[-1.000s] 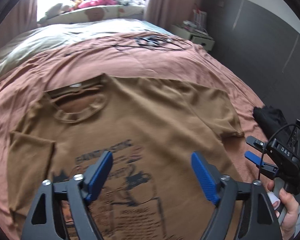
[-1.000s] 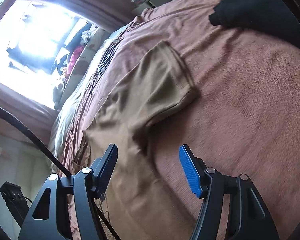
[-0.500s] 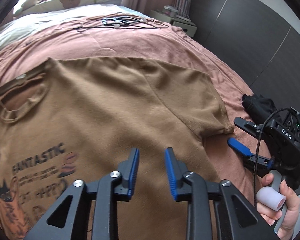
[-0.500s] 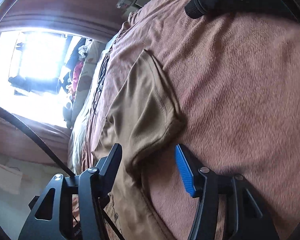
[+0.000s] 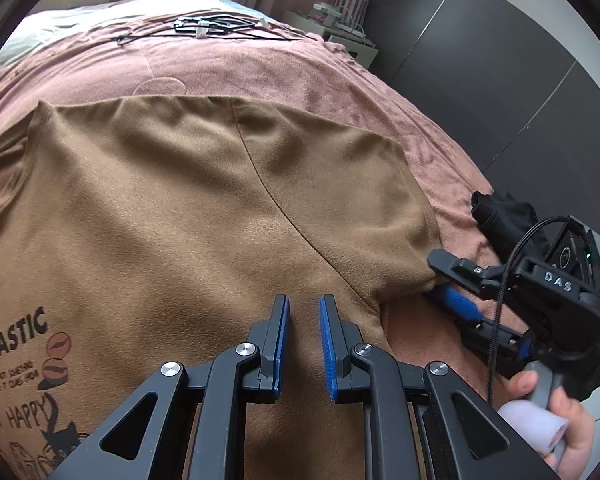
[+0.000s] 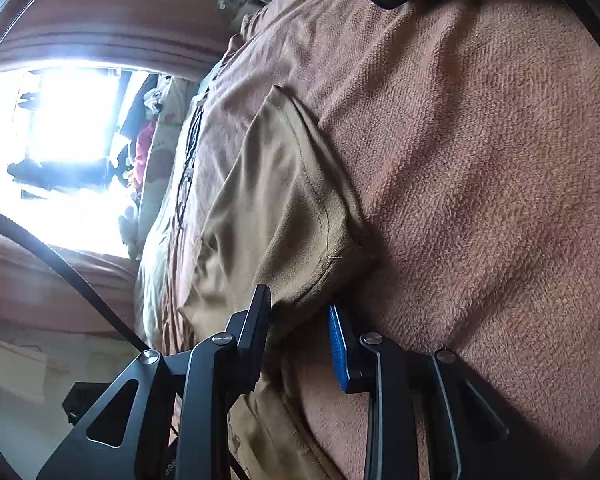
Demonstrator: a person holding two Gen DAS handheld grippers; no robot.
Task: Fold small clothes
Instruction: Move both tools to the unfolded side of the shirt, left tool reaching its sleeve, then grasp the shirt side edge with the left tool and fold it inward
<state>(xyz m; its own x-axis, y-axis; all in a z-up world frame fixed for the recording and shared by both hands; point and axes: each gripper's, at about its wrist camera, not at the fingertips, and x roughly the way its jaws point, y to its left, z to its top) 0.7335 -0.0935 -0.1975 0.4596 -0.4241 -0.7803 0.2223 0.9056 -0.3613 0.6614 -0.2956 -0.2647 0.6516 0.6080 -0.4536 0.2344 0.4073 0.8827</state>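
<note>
A brown T-shirt [image 5: 180, 208] with a printed front lies flat on a pink blanket [image 5: 260, 68]. My left gripper [image 5: 303, 304] hovers low over the shirt's body near the armpit seam. Its jaws are closing to a narrow gap, and shirt fabric shows through that gap with no pad clearly pressing on it. My right gripper [image 5: 436, 278] straddles the hem of the right sleeve [image 5: 340, 184]. In the right wrist view the sleeve's corner [image 6: 300, 264] lies between the closing jaws of that gripper [image 6: 298, 300]; the blue pad [image 6: 338, 344] still stands off the cloth.
A black garment [image 5: 504, 216] lies on the blanket just beyond the right gripper. Black cables [image 5: 212, 26] sprawl at the far end of the bed. A white nightstand [image 5: 340, 36] and a dark wall stand to the right. A person's hand [image 5: 560, 420] holds the right gripper's handle.
The left gripper moved right and down from the printed chest to the armpit area, its jaws narrowing from wide. The right gripper came up to the sleeve's hem and narrowed around it.
</note>
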